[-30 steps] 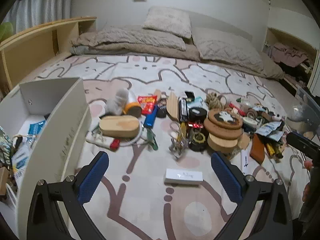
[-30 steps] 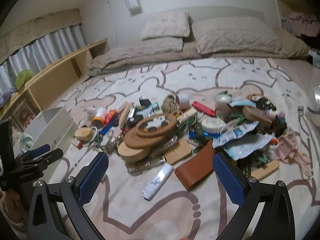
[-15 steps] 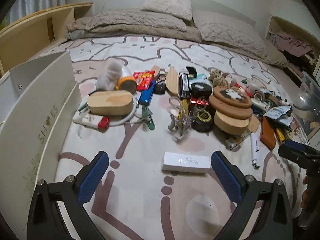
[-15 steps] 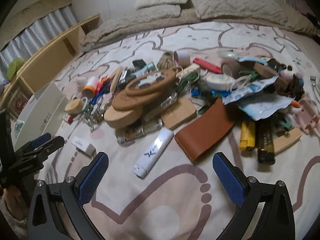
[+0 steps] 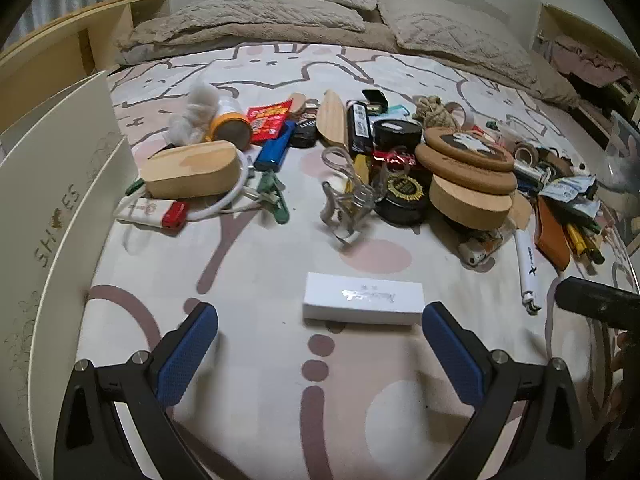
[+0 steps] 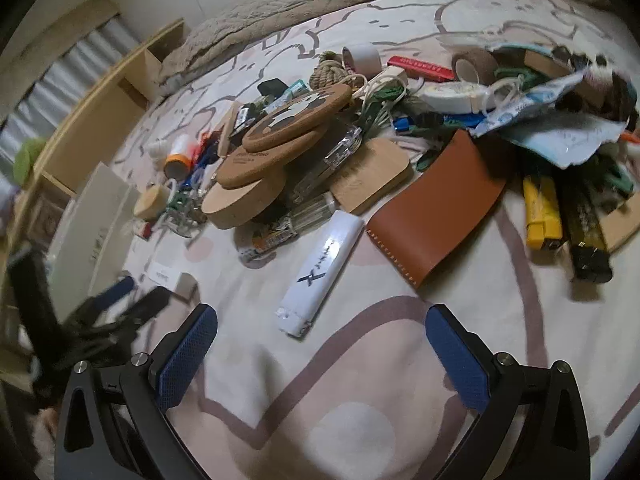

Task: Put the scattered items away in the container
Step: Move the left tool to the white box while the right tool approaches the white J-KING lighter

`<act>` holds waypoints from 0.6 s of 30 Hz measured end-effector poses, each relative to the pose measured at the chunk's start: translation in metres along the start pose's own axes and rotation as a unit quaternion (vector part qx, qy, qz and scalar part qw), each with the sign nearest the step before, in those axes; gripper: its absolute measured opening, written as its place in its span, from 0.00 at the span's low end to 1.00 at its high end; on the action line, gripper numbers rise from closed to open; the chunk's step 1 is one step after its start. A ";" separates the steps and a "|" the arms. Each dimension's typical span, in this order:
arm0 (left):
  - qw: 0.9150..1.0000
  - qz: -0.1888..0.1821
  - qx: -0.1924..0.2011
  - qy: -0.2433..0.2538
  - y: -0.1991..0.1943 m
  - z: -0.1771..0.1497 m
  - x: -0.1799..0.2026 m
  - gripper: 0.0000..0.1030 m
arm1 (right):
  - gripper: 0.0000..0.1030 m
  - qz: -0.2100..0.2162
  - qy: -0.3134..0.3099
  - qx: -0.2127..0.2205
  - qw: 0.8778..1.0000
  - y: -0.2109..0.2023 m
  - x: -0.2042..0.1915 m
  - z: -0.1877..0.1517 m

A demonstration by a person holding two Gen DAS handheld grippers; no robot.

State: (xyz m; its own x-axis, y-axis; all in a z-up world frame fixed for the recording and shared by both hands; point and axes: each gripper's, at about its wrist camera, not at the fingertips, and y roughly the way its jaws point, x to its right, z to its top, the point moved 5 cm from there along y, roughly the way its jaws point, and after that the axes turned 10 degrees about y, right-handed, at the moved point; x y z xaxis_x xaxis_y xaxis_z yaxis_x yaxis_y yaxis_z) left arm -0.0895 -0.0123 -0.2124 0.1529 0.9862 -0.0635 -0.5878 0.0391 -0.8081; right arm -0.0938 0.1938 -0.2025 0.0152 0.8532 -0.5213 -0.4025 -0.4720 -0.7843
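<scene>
**Both grippers spread and empty above their first picks**

Left gripper [image 5: 320, 344]: fingers spread wide, nothing between the blue pads [image 5: 188, 354]. A small white box [image 5: 362, 298] lies flat on the bed cover [image 5: 248, 420] just ahead, nearer the right-hand pad than the left. The white container [image 5: 52, 200] stands at the left edge of this view, close beside the gripper; its interior is not visible here.

Right gripper [image 6: 322, 346]: likewise spread and empty. A white tube [image 6: 322, 266] lies diagonally just ahead, its crimped end nearest. A brown leather case [image 6: 438, 204] sits beside it, apart from the tube as far as the distorted view allows. Behind these, the main heap: stacked cork discs [image 6: 276, 136], a yellow lighter [image 6: 542, 214], rope, tape rolls.

Assessment: the step in hand appears to be lowering onto these two outlying items. Recommended practice:
- Shift the left gripper rightward to centre the box, and close across its short width.
- Turn the right gripper square to the tube's long axis and grip mid-body, not at the crimp.
- Press lightly; the cover is soft and may bunch.
</scene>
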 end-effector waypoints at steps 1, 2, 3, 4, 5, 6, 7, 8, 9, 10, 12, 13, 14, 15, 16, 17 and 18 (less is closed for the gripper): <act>1.000 0.000 -0.002 0.001 0.002 0.000 0.001 1.00 | 1.00 0.003 -0.003 -0.002 1.000 0.000 0.000 -0.001; 1.000 -0.001 -0.005 0.000 0.003 -0.001 0.001 1.00 | 1.00 0.005 -0.009 -0.005 1.000 -0.001 -0.001 -0.002; 1.000 -0.001 -0.007 -0.003 0.005 -0.001 0.001 1.00 | 1.00 0.007 -0.014 -0.007 1.000 -0.001 -0.001 -0.004; 1.000 -0.003 -0.008 -0.006 0.006 -0.002 0.001 1.00 | 1.00 0.009 -0.019 -0.008 1.000 -0.002 -0.002 -0.006; 1.000 -0.005 -0.009 -0.009 0.006 -0.002 0.001 1.00 | 1.00 0.009 -0.022 -0.006 1.000 -0.003 -0.003 -0.008; 1.000 -0.007 -0.010 -0.012 0.007 -0.002 0.001 1.00 | 1.00 0.008 -0.026 -0.004 1.000 -0.004 -0.004 -0.010; 1.000 -0.007 -0.012 -0.014 0.009 -0.002 0.000 1.00 | 1.00 0.006 -0.031 -0.005 0.999 -0.004 -0.006 -0.012; 1.000 -0.005 -0.014 -0.014 0.010 -0.002 0.000 1.00 | 1.00 0.003 -0.038 -0.005 0.999 -0.003 -0.007 -0.014; 1.000 -0.003 -0.015 -0.015 0.011 -0.002 0.000 1.00 | 1.00 -0.001 -0.048 -0.004 0.999 -0.002 -0.009 -0.015; 1.000 -0.002 -0.016 -0.015 0.012 -0.002 0.000 1.00 | 1.00 -0.006 -0.056 -0.004 0.998 -0.001 -0.009 -0.016; 1.000 -0.001 -0.017 -0.014 0.014 -0.002 0.000 1.00 | 1.00 -0.008 -0.065 -0.001 0.998 0.000 -0.010 -0.017; 1.000 -0.001 -0.017 -0.013 0.014 -0.002 0.001 1.00 | 1.00 -0.006 -0.067 0.001 0.998 0.000 -0.010 -0.016; 1.000 -0.002 -0.016 -0.011 0.014 -0.002 0.002 1.00 | 1.00 -0.003 -0.066 0.002 0.998 0.001 -0.010 -0.016; 1.000 -0.004 -0.015 -0.009 0.014 -0.001 0.004 1.00 | 1.00 0.001 -0.063 0.003 0.998 0.001 -0.009 -0.014; 1.000 -0.007 -0.014 -0.008 0.013 -0.001 0.005 1.00 | 1.00 0.004 -0.061 0.004 0.998 0.000 -0.008 -0.013; 1.000 -0.010 -0.012 -0.005 0.013 -0.001 0.007 1.00 | 1.00 0.007 -0.061 0.005 0.998 -0.001 -0.007 -0.013; 1.000 -0.012 -0.010 -0.003 0.012 0.000 0.009 1.00 | 1.00 0.012 -0.061 0.006 0.998 -0.001 -0.007 -0.011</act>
State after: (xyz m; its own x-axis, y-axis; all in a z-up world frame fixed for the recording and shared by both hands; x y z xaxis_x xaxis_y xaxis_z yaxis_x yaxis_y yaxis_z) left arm -0.0954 -0.0029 -0.2228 0.1623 0.9859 -0.0396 -0.5683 0.0606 -0.8206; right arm -0.0830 0.1858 -0.2013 -0.1049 0.8630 -0.4941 -0.4130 -0.4898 -0.7678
